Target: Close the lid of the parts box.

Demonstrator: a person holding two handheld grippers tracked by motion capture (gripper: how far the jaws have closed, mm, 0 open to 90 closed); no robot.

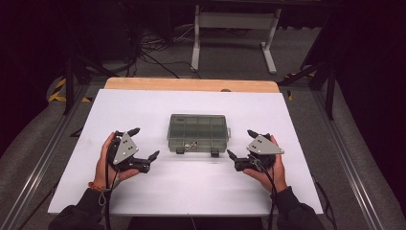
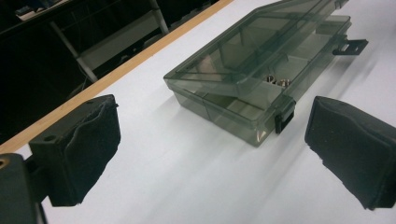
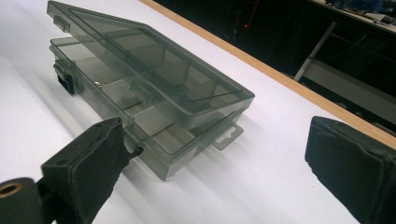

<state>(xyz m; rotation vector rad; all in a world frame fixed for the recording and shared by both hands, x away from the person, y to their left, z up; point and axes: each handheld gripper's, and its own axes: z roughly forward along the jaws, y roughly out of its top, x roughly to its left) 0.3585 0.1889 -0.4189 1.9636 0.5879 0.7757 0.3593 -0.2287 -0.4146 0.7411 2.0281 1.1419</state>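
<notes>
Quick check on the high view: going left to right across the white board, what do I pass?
Left gripper → smoky clear compartment box with its two dark latches → right gripper, all on the white board.

White table sheet (image 1: 191, 187), wooden table edge (image 1: 191, 85), white desk frame (image 1: 234, 21), floor cables (image 1: 153, 45)

Compartment box (image 1: 198, 132): smoky grey-green see-through plastic, with black latches (image 1: 214, 153) on its near edge; small silver-coloured metal bits (image 2: 276, 81) are seen inside. White board (image 1: 158, 187) beneath the box; a light wood-coloured strip (image 1: 191, 85) is seen beyond the box. Left gripper (image 1: 143, 143) and right gripper (image 1: 240, 143), either side of the box: black jaws, grey plates. Sleeves are dark.
</notes>
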